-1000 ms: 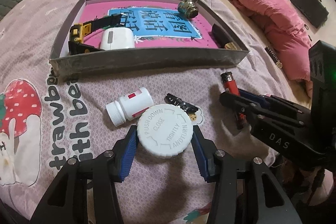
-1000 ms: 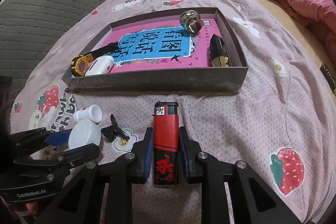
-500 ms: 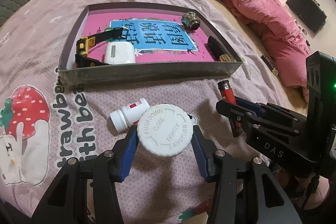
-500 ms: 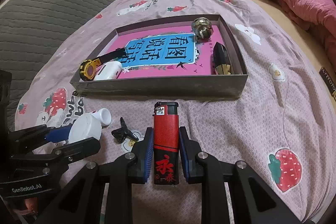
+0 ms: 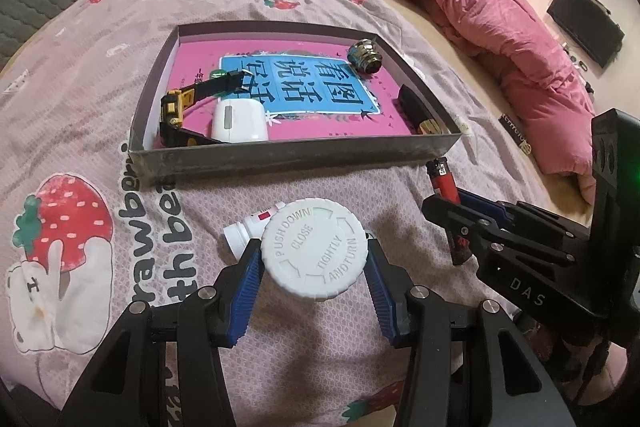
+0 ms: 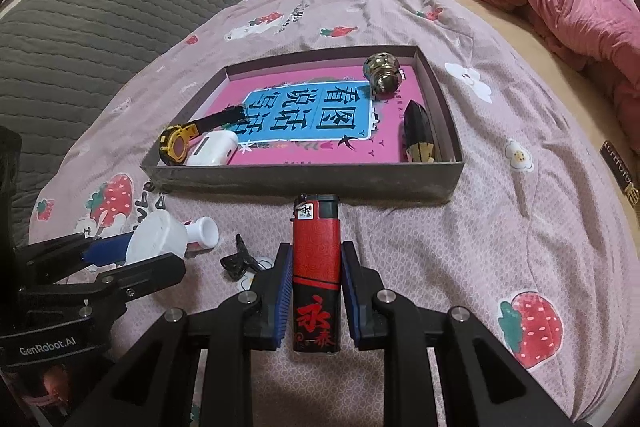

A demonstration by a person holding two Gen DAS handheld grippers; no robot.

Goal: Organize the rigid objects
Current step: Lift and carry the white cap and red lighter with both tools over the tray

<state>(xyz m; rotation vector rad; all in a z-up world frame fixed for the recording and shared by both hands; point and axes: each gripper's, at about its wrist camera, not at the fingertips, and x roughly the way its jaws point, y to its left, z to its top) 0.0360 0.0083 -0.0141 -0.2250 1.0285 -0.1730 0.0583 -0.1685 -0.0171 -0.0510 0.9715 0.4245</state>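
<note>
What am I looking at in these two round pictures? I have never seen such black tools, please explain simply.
No robot is here. A person holds a two-finger tool, called a gripper, in each hand, and a wide-angle camera on each one looks forward along its fingers. So one picture comes from the left gripper and the other from the right gripper.

The left gripper is shut on a white bottle; you see mostly its round cap. The right gripper is shut on a red lighter.

All this is above a bed with a strawberry-print sheet. On it stands a shallow box holding a tape measure, a white case, a metal knob and a dark object I cannot identify. A small white bottle and a black clip lie outside.
</note>
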